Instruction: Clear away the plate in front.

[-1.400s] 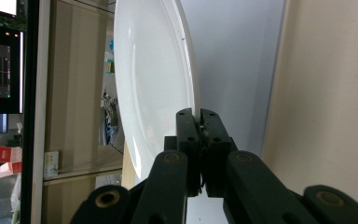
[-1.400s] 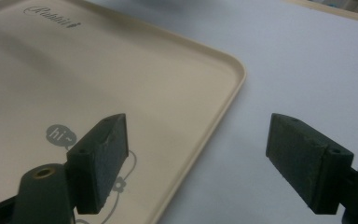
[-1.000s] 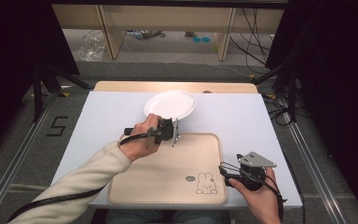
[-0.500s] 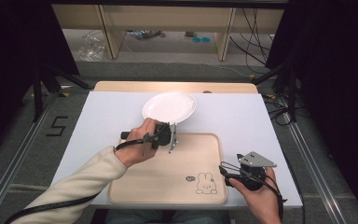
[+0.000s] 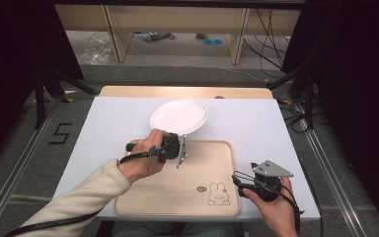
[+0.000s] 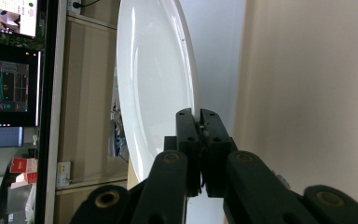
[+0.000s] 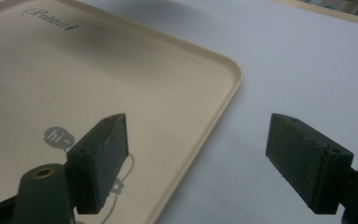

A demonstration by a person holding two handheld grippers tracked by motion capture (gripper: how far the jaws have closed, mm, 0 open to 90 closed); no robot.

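A pale grey table point(image 5: 256, 123) stands in a dark room, with wooden shelving and cables on the floor beyond its far edge. The white plate point(image 5: 179, 116) sits over the table just past the far rim of the beige tray point(image 5: 202, 163), its near edge overlapping that rim. In the left gripper view the plate point(image 6: 154, 88) appears edge-on, and the 2 black jaws are pressed together on its rim, so the left gripper point(image 6: 199, 135) has the plate pinched. From above, the left gripper point(image 5: 180, 145) lies at the tray's far left corner, held by a hand in a cream sleeve point(image 5: 74, 202).

The tray carries a rabbit drawing point(image 5: 218, 193) near its right front corner, with a small speech bubble beside it. The right gripper point(image 5: 239, 180) rests at the tray's right edge, well apart from the plate. In the right gripper view its jaws stand wide apart with nothing between them, the right gripper point(image 7: 196, 154) straddling the tray's rim point(image 7: 223, 102).
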